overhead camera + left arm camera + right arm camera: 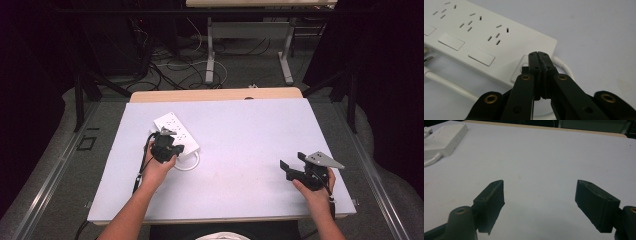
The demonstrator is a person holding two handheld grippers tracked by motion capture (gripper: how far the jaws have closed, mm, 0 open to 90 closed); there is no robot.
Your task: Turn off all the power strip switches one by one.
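While pressed together, left hand-held gripper (539, 55) tips on power strip (486, 37)

The work table (250, 150) carries a pale lilac-white cover; a strip of light wood top shows along its far edge at centre frame. Beyond it, at upper centre, a second table (260, 3) stands on white metal legs (210, 55). Loose black and white cables (175, 70) lie tangled on the grey carpeted floor (240, 70) beneath it. Black curtains (385, 75) close off the left and right sides. A dark metal frame (79, 100) stands at the left. Lighting falls evenly from above; surroundings remain dim.
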